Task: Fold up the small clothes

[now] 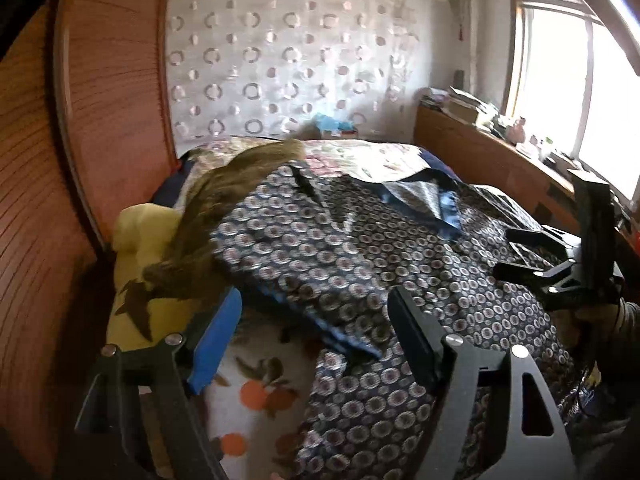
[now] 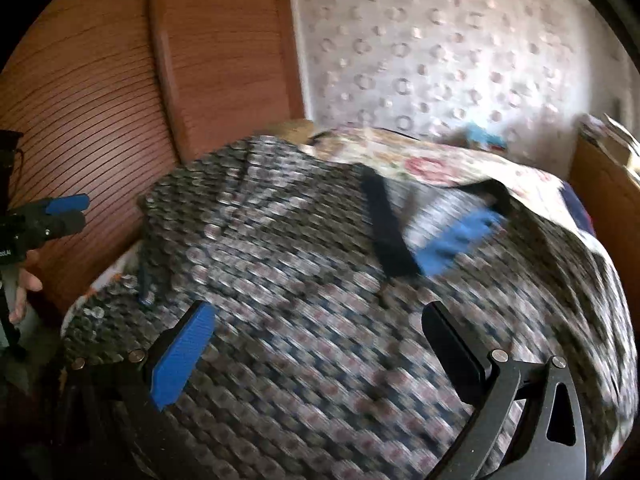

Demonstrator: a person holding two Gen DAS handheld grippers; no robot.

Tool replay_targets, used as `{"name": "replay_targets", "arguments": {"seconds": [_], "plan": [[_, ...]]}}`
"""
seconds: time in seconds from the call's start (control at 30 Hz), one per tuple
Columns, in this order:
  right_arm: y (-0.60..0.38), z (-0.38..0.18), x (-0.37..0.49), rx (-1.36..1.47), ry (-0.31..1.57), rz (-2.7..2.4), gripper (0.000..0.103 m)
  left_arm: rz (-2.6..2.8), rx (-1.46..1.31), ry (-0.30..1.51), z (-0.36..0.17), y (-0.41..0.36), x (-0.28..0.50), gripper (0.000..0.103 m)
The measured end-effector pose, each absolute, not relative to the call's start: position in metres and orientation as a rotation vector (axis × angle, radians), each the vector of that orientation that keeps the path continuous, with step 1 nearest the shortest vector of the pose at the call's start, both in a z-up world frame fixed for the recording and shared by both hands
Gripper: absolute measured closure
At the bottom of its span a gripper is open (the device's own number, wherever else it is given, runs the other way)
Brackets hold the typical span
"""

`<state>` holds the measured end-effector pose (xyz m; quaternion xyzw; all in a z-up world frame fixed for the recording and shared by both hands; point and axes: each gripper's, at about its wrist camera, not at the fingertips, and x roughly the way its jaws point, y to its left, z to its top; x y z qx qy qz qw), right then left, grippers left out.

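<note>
Garment: the dark circle-print garment (image 1: 352,240) lies spread over the bed (image 1: 360,156), partly folded, one flap turned back to show a blue lining (image 1: 448,216); in my right wrist view it fills the foreground, blurred.
Left gripper: my left gripper (image 1: 316,332) stands with its jaws well apart; cloth lies beneath the gap but neither pad presses on it; I hold nothing here.
Right gripper: my right gripper (image 2: 320,344) likewise has its jaws spread wide above the print; nothing is pinched between them; it also shows at the right edge of the left view.
Neighbours: a brown furry item (image 1: 224,208) and a yellow cloth (image 1: 136,256) lie at the garment's left edge, touching or overlapping it; the orange-print sheet (image 1: 256,392) shows under the near hem.
Stage, as I judge it: between grips; a fold has been laid, the next one not yet taken up.
Risk one: closing on the left edge could catch the brown furry item along with the garment, dragging it into the fold; cause, the overlap there.
Risk two: the turned-back flap may slide open if I tug the cloth; cause, slippery lining.
Risk three: a pinch taken too deep could gather the sheet as well; cause, loose layers under the hem.
Risk four: uneven grips would skew the fold; cause, the blur hiding the true edges.
</note>
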<state>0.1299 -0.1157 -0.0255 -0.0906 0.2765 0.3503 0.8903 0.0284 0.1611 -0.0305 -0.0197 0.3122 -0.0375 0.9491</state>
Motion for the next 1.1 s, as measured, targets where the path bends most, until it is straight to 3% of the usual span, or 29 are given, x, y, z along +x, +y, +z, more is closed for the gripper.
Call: {"name": "replay_targets", "arguments": {"seconds": [0.17,0.33,0.6,0.63,0.67,0.7,0.8,0.9,1.1], "plan": [[-0.053,-0.022,0.146,-0.233,0.585,0.859,0.021,-0.022,-0.073,0.611,-0.029,0.185,0.014,0.025],[0.014,-0.020,0.155,-0.269,0.598,0.985,0.022,0.013,-0.078,0.602,-0.027,0.201,0.002,0.025],[0.092,-0.064,0.161,-0.528,0.652,0.945,0.028,0.043,-0.083,0.591,-0.027,0.215,-0.010,0.024],[0.095,-0.069,0.163,-0.547,0.659,0.930,0.032,0.046,-0.084,0.593,-0.027,0.217,-0.009,0.024],[0.096,-0.071,0.165,-0.554,0.658,0.928,0.042,0.048,-0.084,0.593,-0.028,0.218,-0.010,0.024],[0.097,-0.073,0.166,-0.559,0.651,0.922,0.059,0.050,-0.085,0.594,-0.028,0.217,-0.010,0.024],[0.092,-0.069,0.170,-0.516,0.635,0.946,0.079,0.053,-0.084,0.597,-0.030,0.217,-0.008,0.024],[0.076,-0.055,0.172,-0.446,0.593,0.983,0.087,0.047,-0.086,0.600,-0.032,0.217,-0.007,0.024],[0.029,-0.024,0.181,-0.241,0.547,0.969,0.087,0.021,-0.075,0.621,-0.039,0.204,0.002,0.024]]}}
